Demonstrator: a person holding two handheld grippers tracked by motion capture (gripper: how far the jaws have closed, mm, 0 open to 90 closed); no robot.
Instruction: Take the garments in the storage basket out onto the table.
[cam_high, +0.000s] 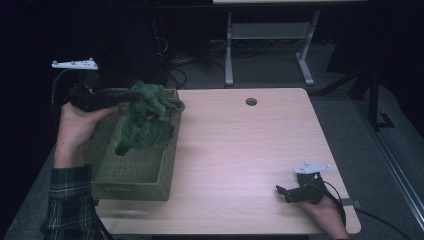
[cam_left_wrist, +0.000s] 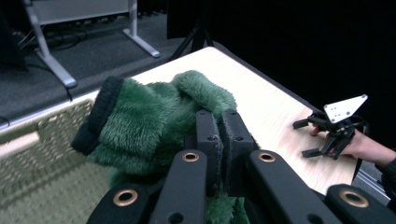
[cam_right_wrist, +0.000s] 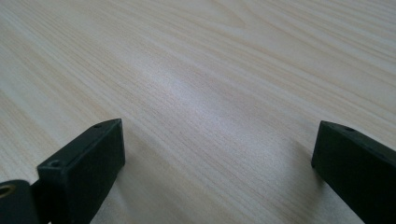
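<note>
Left claw (cam_high: 131, 95): held level above the woven basket (cam_high: 131, 177), at the left edge of the surface (cam_high: 240, 150). Carried in a hand (cam_high: 75, 127) entering from a plaid sleeve (cam_high: 70, 200) at the bottom left corner of the high view. Grey three-cornered plate (cam_high: 75, 64) mounted on top. Jaws together, clamped on the green plush garment (cam_high: 147, 117); in the left gripper view, pads pressed nearly flush with green pile pinched between and bulging around them.

Green plush garment: suspended from the left claw, clear of the basket floor, hanging over the far half of the basket near its far right corner. Dark ribbed cuff (cam_left_wrist: 95, 116) visible at the left of the bunched fabric in the left gripper view. Lower end draped toward the basket interior; contact with the basket wall cannot be determined.

Woven basket: rectangular, olive, seated along the left edge of the surface, its near wall close to the near edge.

Centre of the surface: light wood grain, round cable hole (cam_high: 251, 101) near the far edge.

Right claw (cam_high: 283, 192): resting at the near right corner of the surface, held by a hand (cam_high: 325, 215). Jaws apart, nothing between them; bare wood grain visible in the gap in the right gripper view.
</note>
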